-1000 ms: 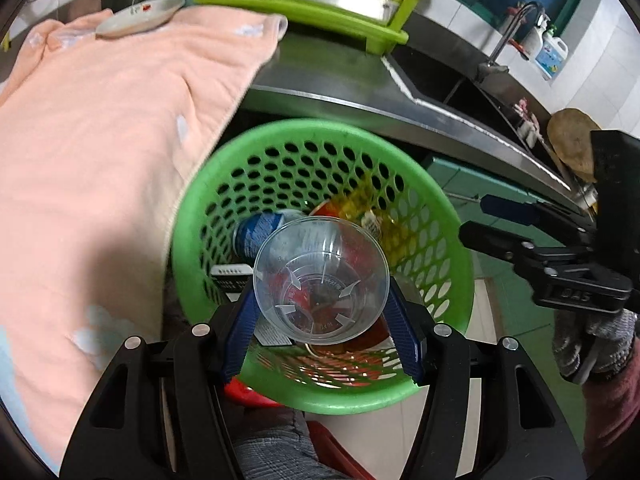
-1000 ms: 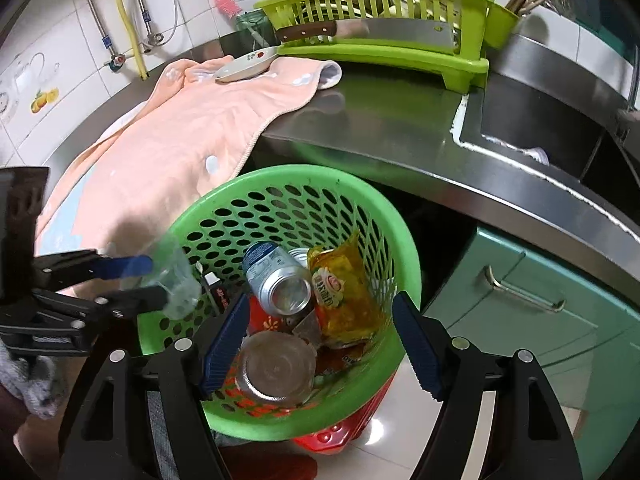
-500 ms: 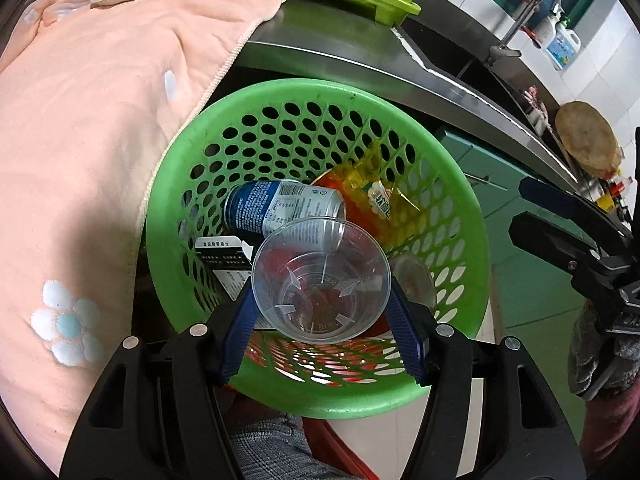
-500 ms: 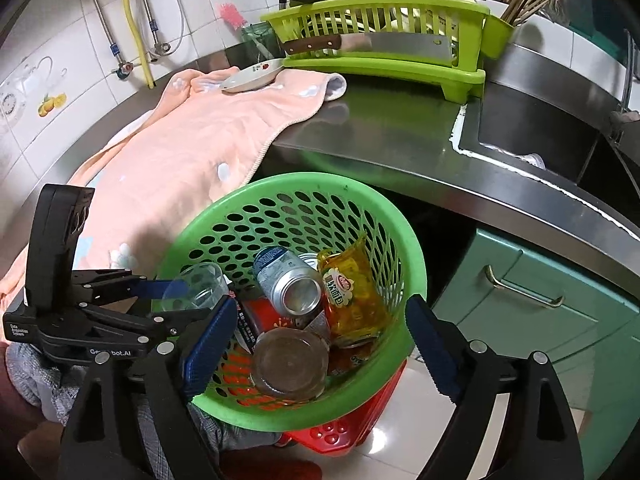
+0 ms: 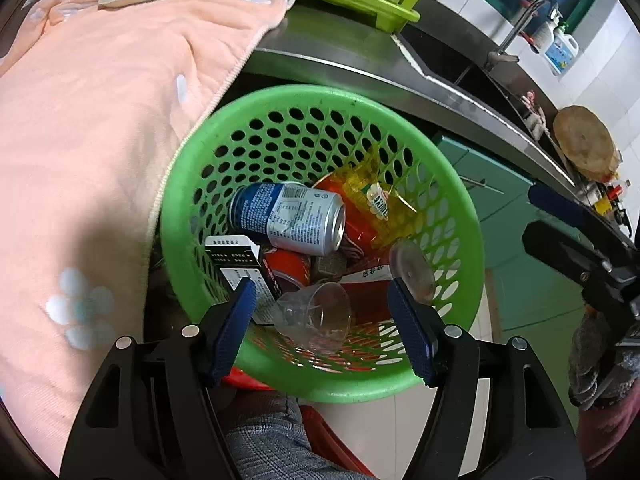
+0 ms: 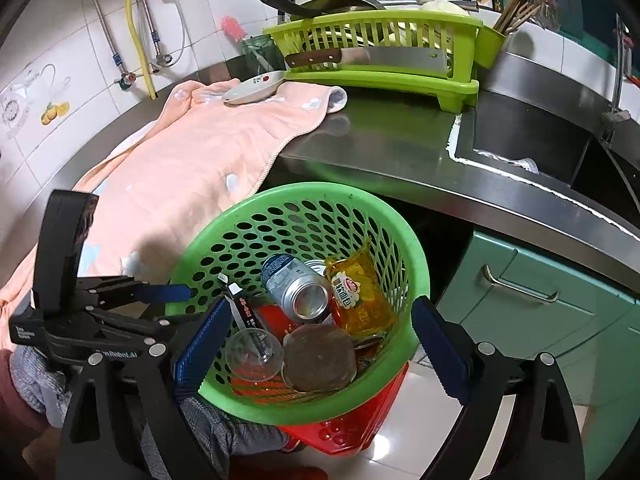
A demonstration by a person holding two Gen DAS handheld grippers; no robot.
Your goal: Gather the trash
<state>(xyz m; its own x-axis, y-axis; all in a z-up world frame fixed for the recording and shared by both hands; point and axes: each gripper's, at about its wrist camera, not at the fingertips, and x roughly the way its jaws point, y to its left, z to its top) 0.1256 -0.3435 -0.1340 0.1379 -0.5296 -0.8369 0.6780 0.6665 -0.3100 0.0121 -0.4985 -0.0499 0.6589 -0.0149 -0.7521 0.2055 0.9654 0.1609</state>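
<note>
Both sets of jaws stand wide and empty. The left gripper (image 5: 322,330) hangs over the near rim of the green basket (image 5: 192,184); a second ago it clamped the clear plastic cup (image 5: 316,320), which now lies loose inside the basket, tipped on its side between and below the blue pads, touching neither. So the drop is done: this piece of trash is collected. The right gripper (image 6: 320,346) hovers over the same basket from the near right side, jaws spread to either side of the rim, holding nothing, as it was a second ago.

The cup is transparent, thin-walled, mouth turned toward the near right in the left wrist view; in the right wrist view it sits at the near left of the basket floor, just beside a round brownish lid (image 6: 319,358). Also in the basket: a blue and silver can (image 5: 288,218) lying on its side, a yellow snack wrapper (image 6: 358,292) against the right wall, a dark small carton (image 5: 240,264) at the left, and red packaging underneath.

Beyond the basket, the steel counter carries a pink towel (image 6: 192,156) with a small dish (image 6: 254,86) on it. No loose trash shows on the counter, so the task looks near its end.
</note>
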